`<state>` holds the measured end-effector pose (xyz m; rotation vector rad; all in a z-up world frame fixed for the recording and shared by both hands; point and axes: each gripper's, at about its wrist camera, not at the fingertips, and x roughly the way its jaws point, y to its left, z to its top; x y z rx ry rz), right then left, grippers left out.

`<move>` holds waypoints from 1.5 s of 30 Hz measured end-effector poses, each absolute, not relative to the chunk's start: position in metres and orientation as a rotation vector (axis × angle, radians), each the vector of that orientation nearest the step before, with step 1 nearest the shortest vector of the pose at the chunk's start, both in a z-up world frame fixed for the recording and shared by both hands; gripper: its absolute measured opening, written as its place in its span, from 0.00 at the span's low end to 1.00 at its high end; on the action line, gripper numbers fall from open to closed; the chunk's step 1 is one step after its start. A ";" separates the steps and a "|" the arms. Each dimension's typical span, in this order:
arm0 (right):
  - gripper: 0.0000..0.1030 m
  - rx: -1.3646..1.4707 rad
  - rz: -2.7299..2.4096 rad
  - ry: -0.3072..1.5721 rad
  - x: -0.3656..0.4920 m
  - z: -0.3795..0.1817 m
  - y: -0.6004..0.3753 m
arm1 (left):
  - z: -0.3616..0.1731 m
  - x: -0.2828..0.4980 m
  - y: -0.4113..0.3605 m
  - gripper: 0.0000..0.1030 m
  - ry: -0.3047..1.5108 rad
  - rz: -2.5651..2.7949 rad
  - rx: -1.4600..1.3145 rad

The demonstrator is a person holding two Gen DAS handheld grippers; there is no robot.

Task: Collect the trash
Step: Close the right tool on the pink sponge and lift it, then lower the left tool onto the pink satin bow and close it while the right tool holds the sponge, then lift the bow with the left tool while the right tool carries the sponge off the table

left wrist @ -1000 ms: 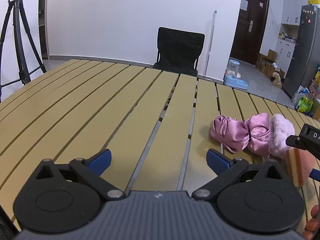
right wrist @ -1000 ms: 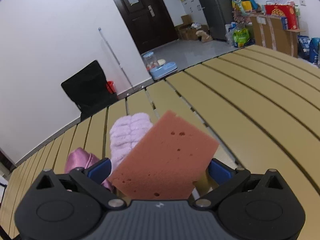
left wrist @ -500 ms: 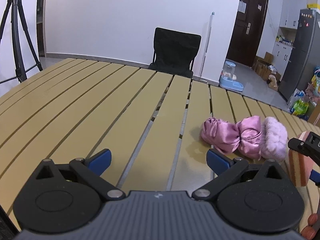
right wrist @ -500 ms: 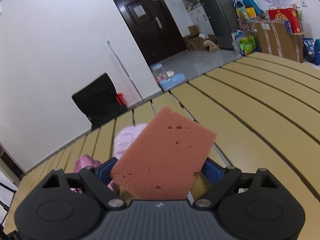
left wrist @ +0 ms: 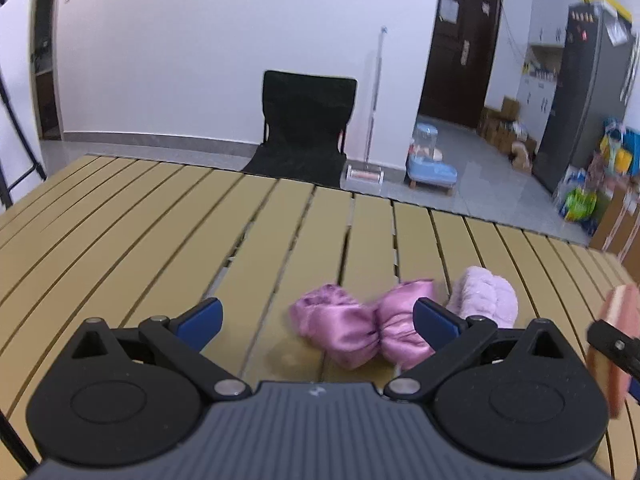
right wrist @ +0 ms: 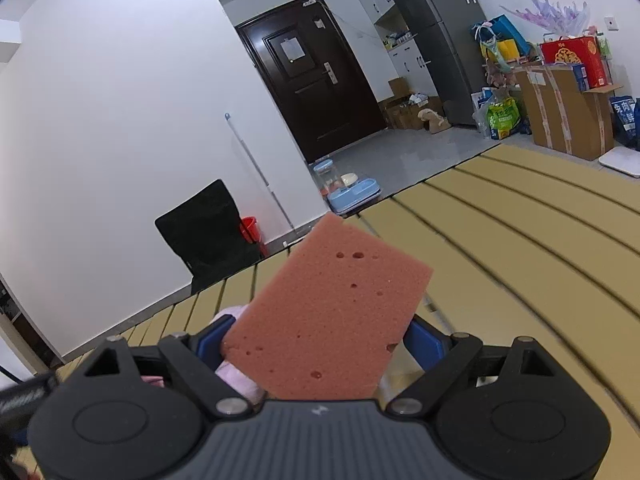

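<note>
My right gripper (right wrist: 318, 342) is shut on a pinkish-orange sponge (right wrist: 328, 312), held tilted above the slatted table (right wrist: 520, 240). The sponge also shows at the right edge of the left wrist view (left wrist: 612, 352). My left gripper (left wrist: 316, 318) is open and empty, low over the table (left wrist: 160, 220). A crumpled pink satin cloth (left wrist: 360, 328) lies between its fingers, a little ahead. A fluffy light-pink cloth (left wrist: 488, 294) lies just right of it and peeks out under the sponge in the right wrist view (right wrist: 236, 376).
A black chair (left wrist: 304, 128) stands beyond the table's far edge. A mop handle (left wrist: 376, 96) leans on the wall. A blue pet feeder (left wrist: 430, 162), a fridge (left wrist: 580, 92) and boxes (right wrist: 568, 112) stand on the floor to the right.
The left gripper has swung right and forward, so the pink cloths now lie between its fingers. The right gripper has lifted and tilted up with the sponge.
</note>
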<state>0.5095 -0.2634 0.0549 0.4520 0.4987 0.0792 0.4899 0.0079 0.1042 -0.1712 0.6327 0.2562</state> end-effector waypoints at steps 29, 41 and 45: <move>0.87 0.451 0.050 0.487 0.513 0.052 -0.305 | 0.068 0.543 -0.026 0.57 0.736 0.261 -0.096; 0.87 0.434 0.093 0.485 0.508 0.058 -0.294 | 0.085 0.512 -0.021 0.23 0.674 0.198 -0.102; 0.87 0.431 0.112 0.479 0.502 0.065 -0.290 | 0.090 0.502 -0.019 0.23 0.666 0.187 -0.107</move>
